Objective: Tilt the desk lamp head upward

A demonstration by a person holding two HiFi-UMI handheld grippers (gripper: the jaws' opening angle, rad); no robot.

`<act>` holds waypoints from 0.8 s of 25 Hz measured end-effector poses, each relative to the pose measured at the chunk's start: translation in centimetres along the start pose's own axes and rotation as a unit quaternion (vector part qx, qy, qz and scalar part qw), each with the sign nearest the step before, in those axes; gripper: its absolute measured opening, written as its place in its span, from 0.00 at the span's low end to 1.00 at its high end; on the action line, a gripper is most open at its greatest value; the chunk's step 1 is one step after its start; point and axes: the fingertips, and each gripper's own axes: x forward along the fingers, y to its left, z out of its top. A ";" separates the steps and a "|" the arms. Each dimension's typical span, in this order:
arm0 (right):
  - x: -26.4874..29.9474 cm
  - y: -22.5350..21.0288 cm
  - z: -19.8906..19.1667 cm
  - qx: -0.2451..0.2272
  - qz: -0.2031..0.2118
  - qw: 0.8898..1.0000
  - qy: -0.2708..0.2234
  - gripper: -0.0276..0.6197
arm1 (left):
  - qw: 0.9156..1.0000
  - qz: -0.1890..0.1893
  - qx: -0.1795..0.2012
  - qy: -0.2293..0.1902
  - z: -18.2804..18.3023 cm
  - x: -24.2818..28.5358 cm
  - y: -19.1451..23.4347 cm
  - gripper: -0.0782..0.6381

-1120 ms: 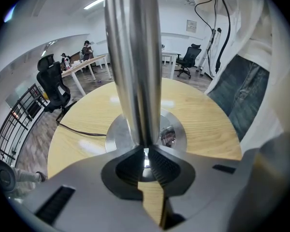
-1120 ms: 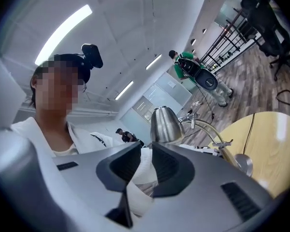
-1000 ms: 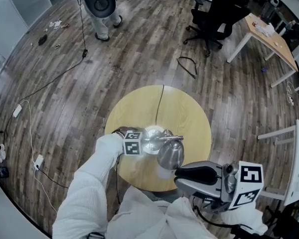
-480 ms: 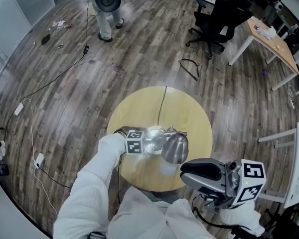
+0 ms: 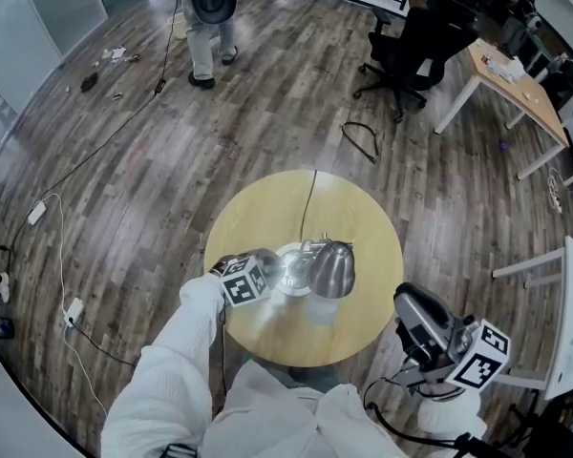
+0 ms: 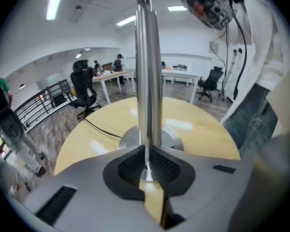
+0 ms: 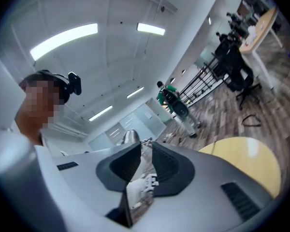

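Left the desk lamp point(image 5: 308, 263) standing near the middle of the round table point(image 5: 363, 337). Drew the right gripper point(image 7: 141, 153) back off the lamp head point(image 5: 331, 269) and out past the table's near edge, jaws slightly apart on nothing: probably the tilting push finished. Kept the left gripper point(image 6: 146, 164) pinching the pole point(image 6: 148, 71). Found the head a shiny metal dome, now closer over the base point(image 5: 288, 275); could not judge its tilt from above.
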 end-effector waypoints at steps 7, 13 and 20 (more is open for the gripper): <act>-1.1 -8.3 -7.0 -0.106 -0.177 0.978 -0.005 0.11 | 0.948 0.057 -0.214 -0.227 6.8 -9.3 -5.2 0.11; 2.5 -13.9 -20.3 -0.083 -0.217 0.968 0.094 0.06 | 0.899 0.082 -0.342 -0.261 6.9 -9.6 -11.5 0.11; 3.9 -11.4 -22.2 -0.099 -0.179 0.972 0.115 0.06 | 0.890 0.115 -0.350 -0.267 7.4 -10.7 -13.7 0.11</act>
